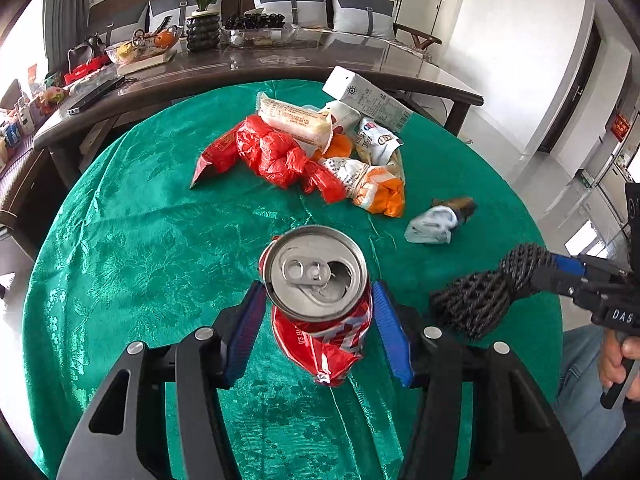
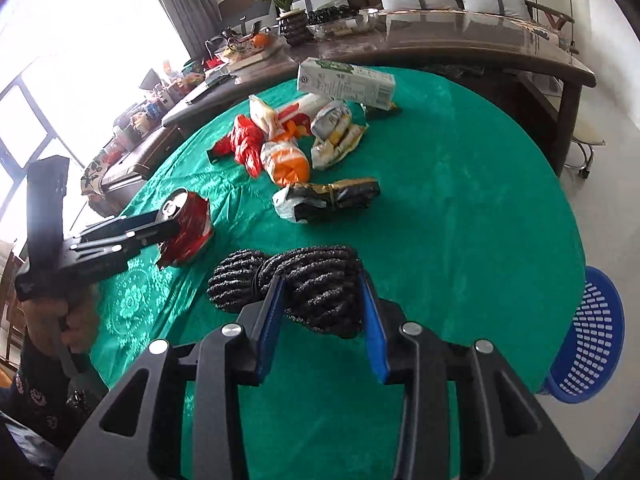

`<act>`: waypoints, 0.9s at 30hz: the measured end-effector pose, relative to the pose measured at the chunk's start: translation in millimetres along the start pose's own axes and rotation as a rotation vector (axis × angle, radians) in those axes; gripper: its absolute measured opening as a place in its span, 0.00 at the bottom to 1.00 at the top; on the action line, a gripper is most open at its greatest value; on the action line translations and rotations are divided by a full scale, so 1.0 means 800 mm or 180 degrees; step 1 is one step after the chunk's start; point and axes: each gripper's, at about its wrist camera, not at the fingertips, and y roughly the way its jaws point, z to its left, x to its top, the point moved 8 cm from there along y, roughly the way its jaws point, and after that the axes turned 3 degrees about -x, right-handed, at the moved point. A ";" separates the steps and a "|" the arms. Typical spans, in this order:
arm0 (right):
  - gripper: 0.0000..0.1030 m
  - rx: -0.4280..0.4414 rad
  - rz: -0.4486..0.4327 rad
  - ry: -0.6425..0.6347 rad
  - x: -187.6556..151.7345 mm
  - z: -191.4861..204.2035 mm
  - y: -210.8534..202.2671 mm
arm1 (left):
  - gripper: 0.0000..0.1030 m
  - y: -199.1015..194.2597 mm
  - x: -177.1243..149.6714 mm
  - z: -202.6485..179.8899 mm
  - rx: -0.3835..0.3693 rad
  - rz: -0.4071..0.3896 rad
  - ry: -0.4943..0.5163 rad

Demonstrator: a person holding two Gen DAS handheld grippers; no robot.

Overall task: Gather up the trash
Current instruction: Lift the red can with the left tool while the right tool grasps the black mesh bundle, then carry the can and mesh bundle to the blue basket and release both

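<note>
Left gripper [image 1: 318,312]: angled down, blue fingers clamped on one dented red soda can [image 1: 320,300], its silver top open, lifted above the tabletop [image 1: 120,248]. Right gripper [image 2: 324,312]: angled down, fingers pressed on one black knotted mesh bundle [image 2: 296,284], coarse and net-like. Green floral-patterned cloth over round tabletop. One heap of crumpled wrappers [image 1: 320,152] beyond, near one white carton [image 1: 366,98]. One blue plastic lattice basket [image 2: 588,340] beside the table.
</note>
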 end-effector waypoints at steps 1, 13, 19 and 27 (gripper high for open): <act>0.37 -0.0009 0.0017 0.0002 -0.007 -0.001 0.000 | 0.54 -0.003 0.001 -0.002 0.0018 -0.0014 0.0027; 0.74 -0.0176 0.0148 -0.0609 -0.036 0.031 -0.027 | 0.78 -0.037 -0.015 0.040 -0.0142 -0.0065 -0.0089; 0.76 -0.0086 0.0116 -0.1066 -0.022 0.056 -0.023 | 0.78 -0.025 0.000 0.038 -0.0445 -0.0004 -0.0156; 0.77 0.0063 0.0632 -0.2221 -0.028 0.089 0.048 | 0.83 0.025 -0.001 -0.008 -0.0225 0.0306 0.0299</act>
